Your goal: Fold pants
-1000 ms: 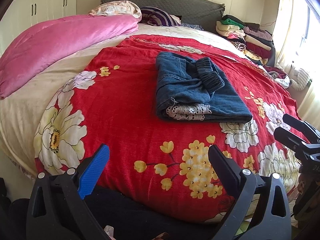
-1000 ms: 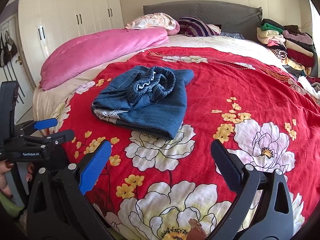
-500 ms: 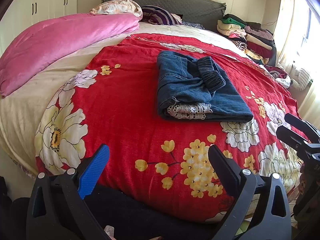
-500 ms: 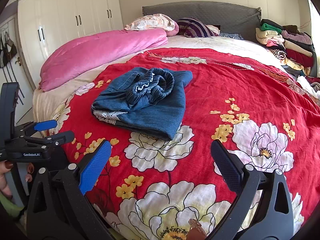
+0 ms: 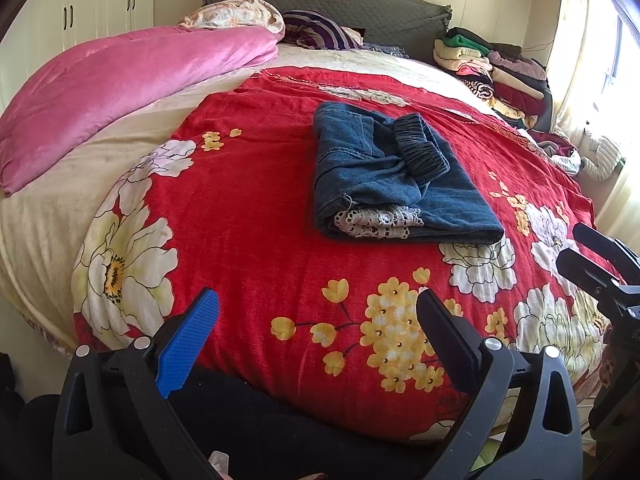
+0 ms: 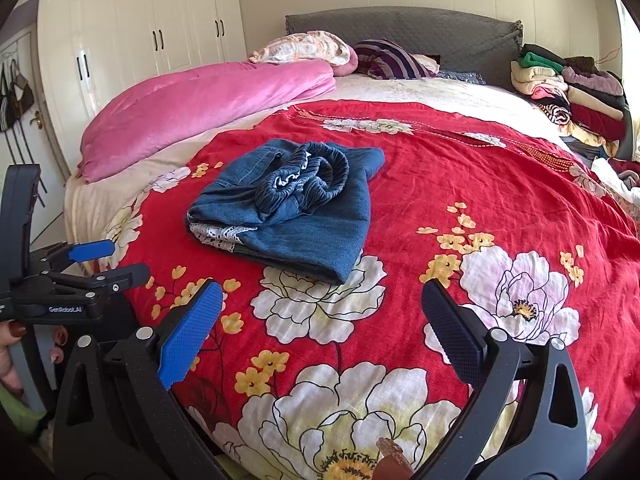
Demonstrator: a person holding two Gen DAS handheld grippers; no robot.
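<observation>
While I hold both tools back at the near edge of the bed [image 5: 48, 216], the pants [image 5: 384, 184] lie folded into a compact denim bundle on the red quilt [image 5: 248, 208], well apart from either tool. The elastic waistband [image 5: 420, 148] sits bunched on top of the bundle, and a strip of white lace [image 5: 380, 220] peeks out of the fold at the near end. My left gripper [image 5: 316, 344] has its jaws spread wide, one finger with a blue pad [image 5: 188, 340], the other black, with nothing between them. My right gripper [image 6: 320, 332] is likewise spread wide and empty, hanging over the big white flowers at the quilt's near edge. From the right wrist view, the left tool [image 6: 76, 280] shows at the far left, with my hand [image 6: 10, 344] around its handle. A pink duvet [image 5: 112, 88] lies rolled along the left side of the bed, pillows [image 5: 236, 16] lean at the grey headboard [image 5: 360, 0], and a pile of clothes [image 5: 492, 72] stands at the right; what lies beyond it near the window is too washed out to tell.
</observation>
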